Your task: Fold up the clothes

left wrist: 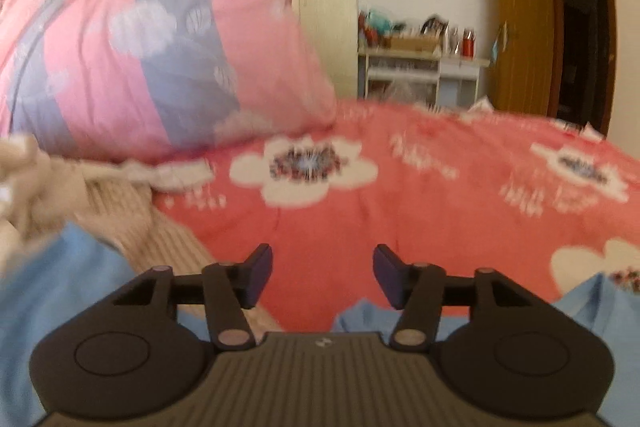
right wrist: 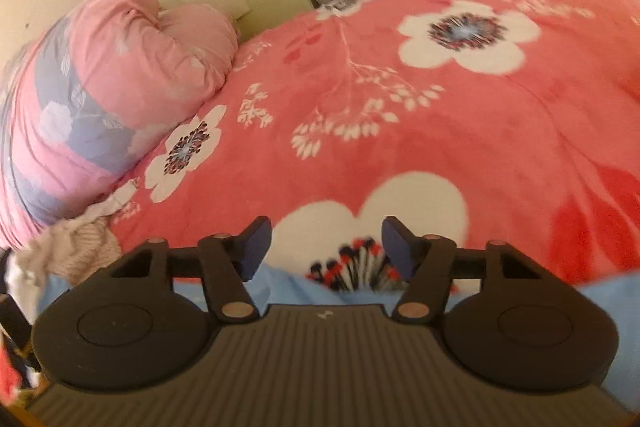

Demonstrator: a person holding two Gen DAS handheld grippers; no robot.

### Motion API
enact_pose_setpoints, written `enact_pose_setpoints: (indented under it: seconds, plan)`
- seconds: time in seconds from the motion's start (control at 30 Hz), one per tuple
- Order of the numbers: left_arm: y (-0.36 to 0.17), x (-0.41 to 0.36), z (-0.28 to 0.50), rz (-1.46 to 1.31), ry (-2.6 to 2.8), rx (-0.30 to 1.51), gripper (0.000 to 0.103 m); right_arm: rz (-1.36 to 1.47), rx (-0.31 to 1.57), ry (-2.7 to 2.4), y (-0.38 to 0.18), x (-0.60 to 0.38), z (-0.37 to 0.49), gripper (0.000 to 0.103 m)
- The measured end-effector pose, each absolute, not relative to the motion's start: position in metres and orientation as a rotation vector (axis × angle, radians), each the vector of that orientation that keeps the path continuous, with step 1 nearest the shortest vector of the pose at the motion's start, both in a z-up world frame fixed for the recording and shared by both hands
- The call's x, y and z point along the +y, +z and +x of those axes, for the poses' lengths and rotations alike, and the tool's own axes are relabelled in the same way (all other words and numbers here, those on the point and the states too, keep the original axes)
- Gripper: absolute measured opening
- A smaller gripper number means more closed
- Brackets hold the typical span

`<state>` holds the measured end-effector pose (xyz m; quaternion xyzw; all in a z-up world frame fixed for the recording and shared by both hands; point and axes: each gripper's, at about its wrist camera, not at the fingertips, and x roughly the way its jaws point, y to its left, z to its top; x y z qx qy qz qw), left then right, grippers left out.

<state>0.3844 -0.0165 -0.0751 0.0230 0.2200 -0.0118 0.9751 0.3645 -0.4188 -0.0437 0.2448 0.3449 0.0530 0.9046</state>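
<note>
The light blue garment (left wrist: 76, 291) lies on the bed directly under both grippers, so only its far edge and some parts at the sides are visible; in the right wrist view the same blue cloth (right wrist: 288, 287) shows just behind the fingers. The left gripper (left wrist: 322, 275) has its jaws apart and nothing is between them, only the bed cover behind. The right gripper (right wrist: 327, 249) also stands with jaws apart and holds nothing. I judge that both have let go of the garment and that one fold is probably laid down, but the pictures are blurred and the cloth is mostly hidden, so I cannot tell how many folds are done or how neat the result is. More work seems to remain: a beige knitted garment (left wrist: 132, 223) lies crumpled just beside the blue one on the left, and near it a small pile of other clothes (right wrist: 16, 367) shows at the edge of the right view. The pink flowered bed cover (left wrist: 440, 187) gives much free room ahead and to the right. On the left the room is closed by a big rolled quilt (left wrist: 132, 51). Beyond the far edge of the bed stand a white shelf (left wrist: 424, 75) and a wooden door (left wrist: 524, 19), well apart from the work.
</note>
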Motion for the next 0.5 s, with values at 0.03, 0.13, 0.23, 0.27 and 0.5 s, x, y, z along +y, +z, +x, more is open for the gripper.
enact_pose_setpoints:
  seconds: [0.03, 0.13, 0.23, 0.27, 0.5]
  plan:
    - [-0.069, -0.019, 0.379, 0.054, -0.048, 0.435, 0.058, 0.519, 0.723, 0.101, -0.039, -0.43, 0.355, 0.06]
    - [-0.061, -0.041, 0.362, 0.108, -0.203, 0.473, 0.058, 0.509, 0.781, 0.057, -0.03, -0.462, 0.329, 0.062]
    - [-0.066, -0.074, 0.346, 0.136, -0.374, 0.544, 0.058, 0.47, 0.899, -0.048, -0.043, -0.487, 0.316, 0.062]
    - [-0.069, -0.085, 0.343, 0.14, -0.418, 0.564, 0.058, 0.458, 0.939, -0.086, -0.048, -0.495, 0.312, 0.062]
    - [-0.107, -0.151, 0.321, 0.211, -0.586, 0.66, 0.055, 0.508, 1.08, -0.214, -0.102, -0.539, 0.312, 0.062]
